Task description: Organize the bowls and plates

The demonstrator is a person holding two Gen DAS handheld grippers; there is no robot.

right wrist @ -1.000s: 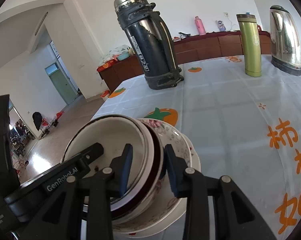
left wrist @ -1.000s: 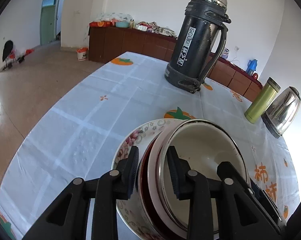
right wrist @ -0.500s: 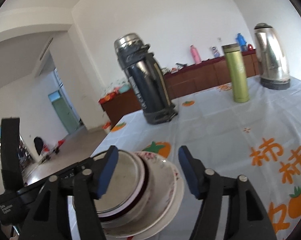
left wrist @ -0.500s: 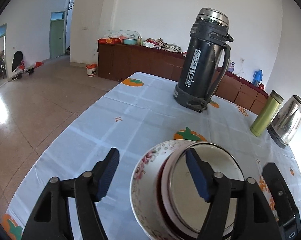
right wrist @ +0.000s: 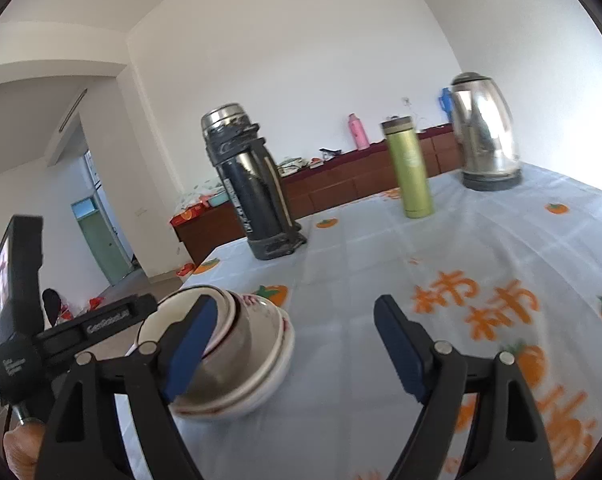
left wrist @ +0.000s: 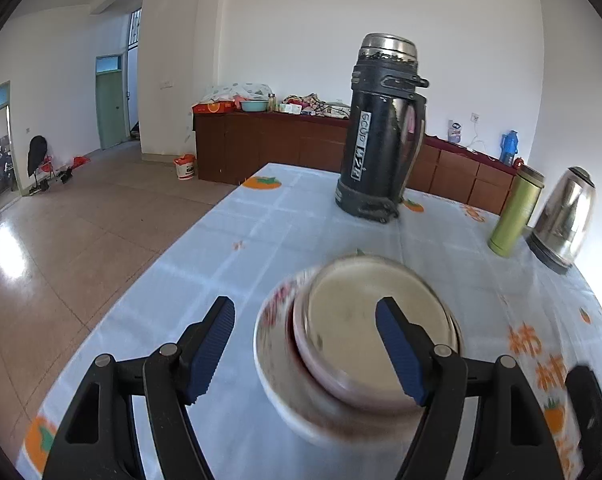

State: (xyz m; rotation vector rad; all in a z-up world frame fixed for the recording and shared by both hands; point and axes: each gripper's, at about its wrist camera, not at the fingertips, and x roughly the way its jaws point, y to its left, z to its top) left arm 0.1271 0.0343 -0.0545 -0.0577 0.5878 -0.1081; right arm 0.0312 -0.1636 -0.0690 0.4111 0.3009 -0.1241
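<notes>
Stack of bowls [left wrist: 357, 344]: it stands on the table [left wrist: 261, 240], on the white tablecloth with orange fruit prints; a steel-rimmed bowl [left wrist: 375, 320] with a dark red outside sits in a flowered bowl [left wrist: 273, 320], and all is blurred.
Left gripper [left wrist: 305, 344]: jaws wide, nothing pressed; the left rim of the stack lies between its blue pads [left wrist: 211, 344], not touched.
Right gripper [right wrist: 293, 348]: jaws opening, nothing gripped; in the right wrist view the stack [right wrist: 237, 360] shows behind its left pad, and bare cloth lies between the pads.
Black thermos jug [left wrist: 381, 128]: upright, well behind the stack.
Green flask [left wrist: 517, 212]: upright, just beside the steel kettle [left wrist: 563, 220].
Hand [right wrist: 19, 448]: at the left lower corner, under the other gripper's handle.
</notes>
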